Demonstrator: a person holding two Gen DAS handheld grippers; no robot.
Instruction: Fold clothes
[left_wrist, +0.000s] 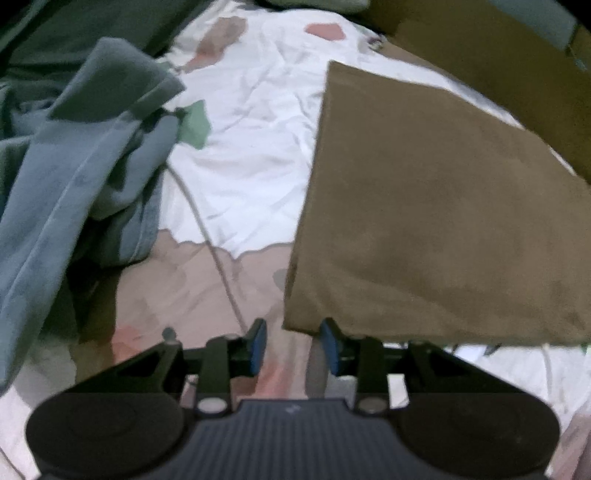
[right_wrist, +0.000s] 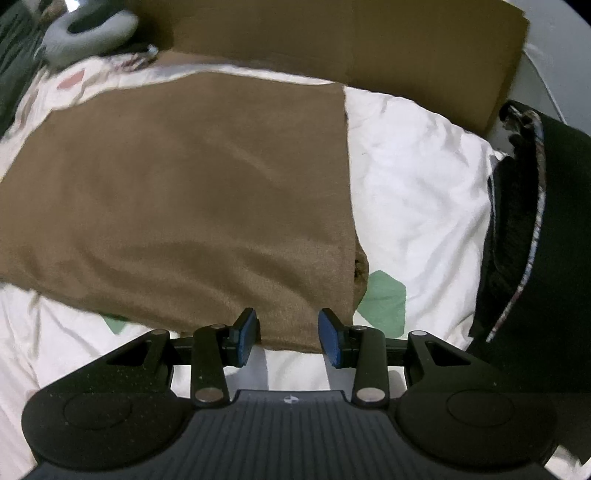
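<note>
No legible text, nos. or brand names in either view. Only mark: small pale logo on ribbed housing of left gripper (left_wrist: 293, 347) and right gripper (right_wrist: 288, 338), too small/blurred to read.

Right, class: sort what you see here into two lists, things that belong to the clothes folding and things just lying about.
Part of the job:
brown folded garment
blue-grey garment heap
left gripper, open
right gripper, open

Just lying about:
cardboard box
patterned bedsheet
thin cord
black bag
</note>
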